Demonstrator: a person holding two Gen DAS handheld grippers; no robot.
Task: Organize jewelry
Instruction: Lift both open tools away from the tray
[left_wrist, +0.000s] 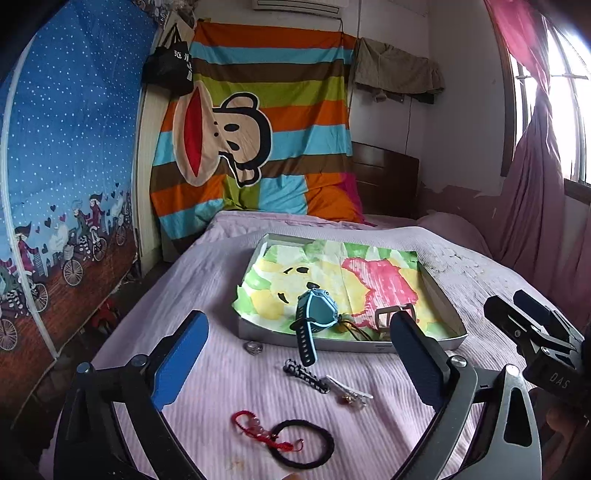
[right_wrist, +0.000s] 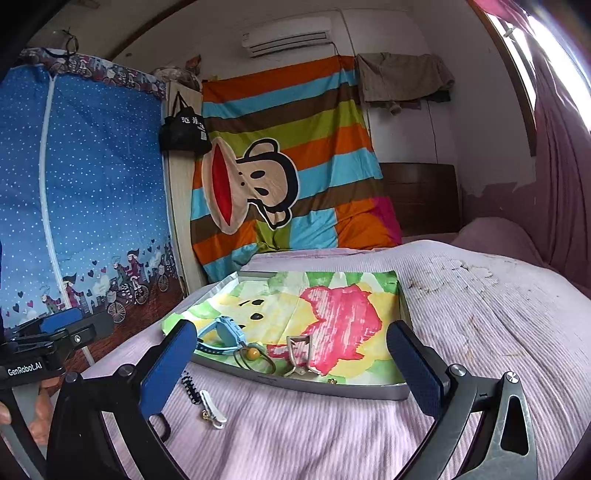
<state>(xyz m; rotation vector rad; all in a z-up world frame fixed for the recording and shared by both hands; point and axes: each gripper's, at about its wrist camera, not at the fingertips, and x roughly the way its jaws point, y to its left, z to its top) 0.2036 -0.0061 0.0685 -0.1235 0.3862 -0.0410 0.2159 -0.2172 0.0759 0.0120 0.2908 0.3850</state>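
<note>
The bed (left_wrist: 221, 369) carries a shallow tray (left_wrist: 351, 343) lined with coloured paper. A blue watch (left_wrist: 314, 310) drapes over the tray's near rim; a buckle (right_wrist: 301, 347) and a bead cord (right_wrist: 253, 354) lie inside. Sorting appears partly done. A ring (left_wrist: 254, 347), a clip (left_wrist: 349, 391), a red cord (left_wrist: 255, 428) and a black band (left_wrist: 303, 443) remain on the bed. The next move calls for descending onto one loose piece. The left gripper (left_wrist: 295, 369) and the right gripper (right_wrist: 291, 373) stand fully open, holding nothing.
</note>
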